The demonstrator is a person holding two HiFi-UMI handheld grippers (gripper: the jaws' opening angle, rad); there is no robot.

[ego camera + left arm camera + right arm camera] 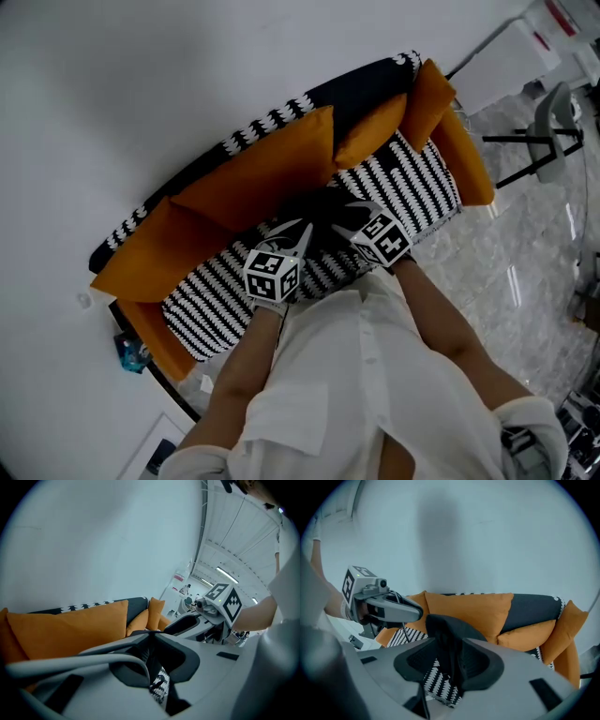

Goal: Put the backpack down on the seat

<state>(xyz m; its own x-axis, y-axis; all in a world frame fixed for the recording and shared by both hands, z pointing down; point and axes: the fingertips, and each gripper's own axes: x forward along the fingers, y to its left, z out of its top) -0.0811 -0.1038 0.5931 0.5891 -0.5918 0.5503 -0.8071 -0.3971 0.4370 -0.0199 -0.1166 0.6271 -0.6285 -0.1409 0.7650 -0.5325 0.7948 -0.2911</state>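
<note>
The black backpack lies on the black-and-white striped seat of a sofa, against the orange back cushions. My left gripper is at its left side, and in the left gripper view its jaws are shut tip to tip; I cannot tell whether a thin strap is pinched. My right gripper is at the pack's right side. In the right gripper view a fold of the black backpack stands between the parted jaws of the right gripper, which is open. The left gripper shows there too.
The sofa stands against a white wall, with orange armrests at both ends. A marbled floor lies to the right, with a dark stand further back. A small blue thing sits on the floor at the left.
</note>
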